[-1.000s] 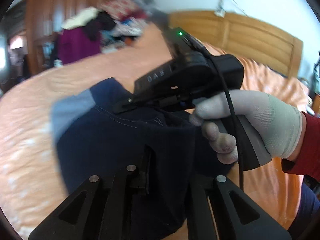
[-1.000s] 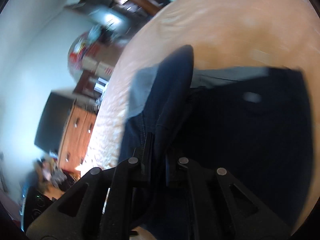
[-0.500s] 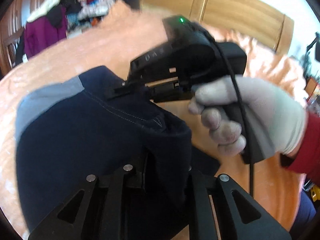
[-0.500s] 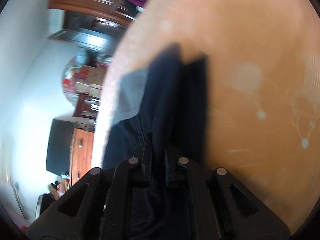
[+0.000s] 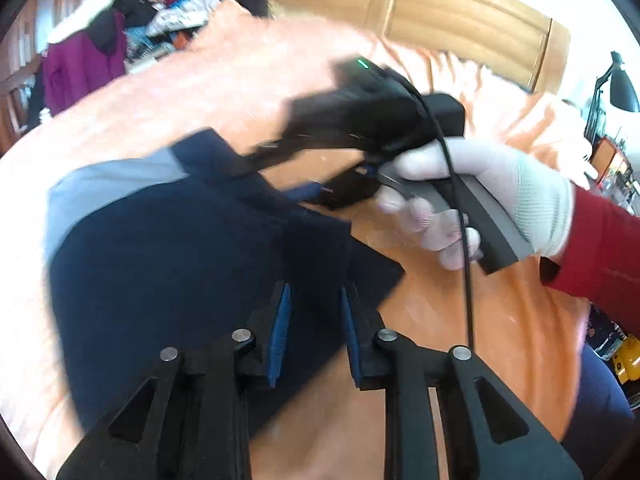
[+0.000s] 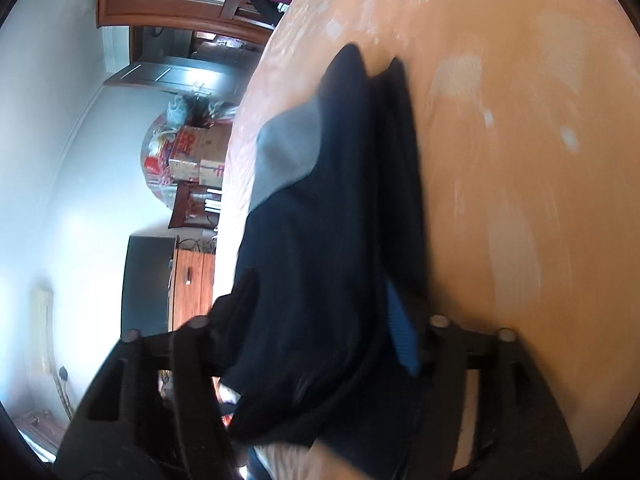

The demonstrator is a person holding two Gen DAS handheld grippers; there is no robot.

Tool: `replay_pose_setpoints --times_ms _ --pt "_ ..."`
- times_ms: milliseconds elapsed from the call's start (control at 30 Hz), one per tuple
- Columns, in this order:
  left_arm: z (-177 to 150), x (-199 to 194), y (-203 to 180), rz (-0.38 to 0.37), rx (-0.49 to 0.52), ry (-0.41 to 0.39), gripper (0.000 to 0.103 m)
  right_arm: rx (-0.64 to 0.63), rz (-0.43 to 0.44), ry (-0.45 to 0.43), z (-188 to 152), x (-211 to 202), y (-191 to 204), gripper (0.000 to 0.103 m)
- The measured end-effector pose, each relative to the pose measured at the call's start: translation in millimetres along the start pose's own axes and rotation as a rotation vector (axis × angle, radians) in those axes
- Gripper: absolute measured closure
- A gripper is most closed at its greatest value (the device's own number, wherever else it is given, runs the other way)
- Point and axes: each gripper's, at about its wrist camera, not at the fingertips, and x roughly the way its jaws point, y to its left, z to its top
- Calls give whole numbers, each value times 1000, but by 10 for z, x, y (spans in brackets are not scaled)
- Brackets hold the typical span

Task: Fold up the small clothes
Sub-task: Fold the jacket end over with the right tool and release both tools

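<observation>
**Both jaws apart over the navy garment on the bed**

We are looking along the left gripper (image 5: 314, 308) and its jaws stand apart, the blue pads (image 5: 280, 332) plainly separated with nothing pinched between them. Below and just ahead of them lies the navy garment (image 5: 180, 264), spread on the orange bedspread (image 5: 168, 96), with a grey panel (image 5: 108, 176) at its far left corner. One edge of the cloth is folded over on itself near the middle, leaving a darker flap that juts toward the right.

Across from us comes the right gripper (image 5: 276, 160), blurred, held by a hand in a white glove (image 5: 492, 196) with a red sleeve (image 5: 600, 252) behind it. A black cable (image 5: 460, 208) hangs down past the glove. Its tips sit at the far edge of the garment, and from this side we cannot tell whether they touch the cloth.

From the right wrist we see the answer on the jaws: they are spread wide, one finger (image 6: 240, 304) far left, the other blue pad (image 6: 402, 328) at the right, and the navy garment (image 6: 332, 220) lies between them, bunched and draped rather than clamped. The grey panel (image 6: 288, 160) shows at its far end, against the orange bedspread (image 6: 520, 160).

In the background, a wooden headboard (image 5: 460, 20) stands at the far end of the bed, and a heap of clothes (image 5: 160, 8) with a purple jacket (image 5: 80, 68) sits at the far left.
</observation>
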Motion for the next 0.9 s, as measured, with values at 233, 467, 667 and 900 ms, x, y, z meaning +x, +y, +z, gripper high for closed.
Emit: replay_pose_setpoints --times_ms 233,467,667,900 --pt "-523 -834 365 183 -108 -74 71 -52 -37 41 -453 -103 236 34" --pt "-865 -712 631 249 -154 11 70 -60 -90 43 -499 100 243 38" --pt "-677 -261 595 285 -128 12 54 33 -3 -25 -605 -85 105 43" --pt "-757 67 727 380 -125 51 52 -14 -109 -52 -595 31 203 42"
